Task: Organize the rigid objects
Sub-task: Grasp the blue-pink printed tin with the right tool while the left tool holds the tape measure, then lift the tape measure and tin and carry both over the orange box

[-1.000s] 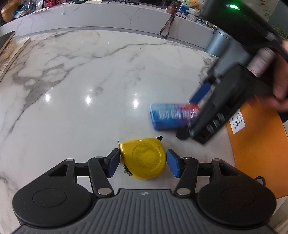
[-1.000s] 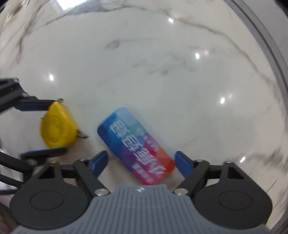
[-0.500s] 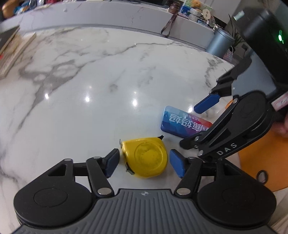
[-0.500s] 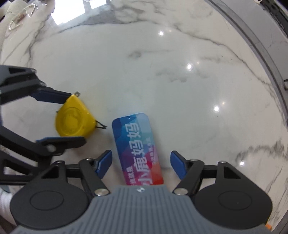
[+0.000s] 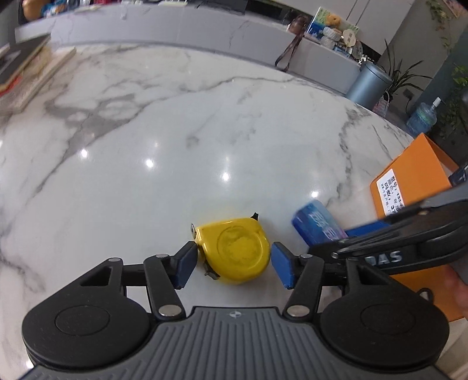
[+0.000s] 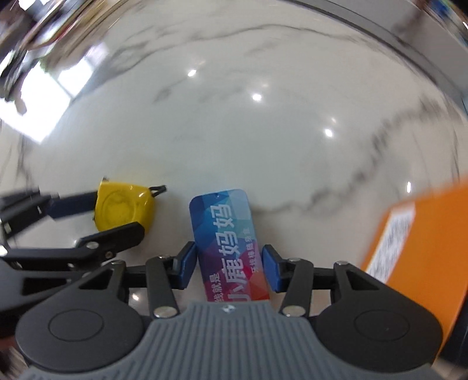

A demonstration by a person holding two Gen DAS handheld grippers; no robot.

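Note:
A yellow tape measure [image 5: 235, 253] lies on the white marble table, between the blue pads of my left gripper [image 5: 232, 266]; the jaws are open with small gaps on both sides. It also shows in the right wrist view [image 6: 122, 208]. A blue and red flat box [image 6: 231, 245] with white Chinese writing lies between the pads of my right gripper [image 6: 229, 267], which stand close on both sides; whether they touch it I cannot tell. The box also shows in the left wrist view [image 5: 317, 223], partly hidden by the right gripper.
An orange box [image 5: 409, 187] with a white label sits at the table's right edge, also in the right wrist view [image 6: 424, 233]. Books [image 5: 26, 76] are stacked at the far left. A raised grey counter ledge [image 5: 175, 26] runs along the back.
My right gripper has turned and lined up along the blue box, and its jaws have narrowed around it. My left gripper's jaws have narrowed slightly around the tape measure.

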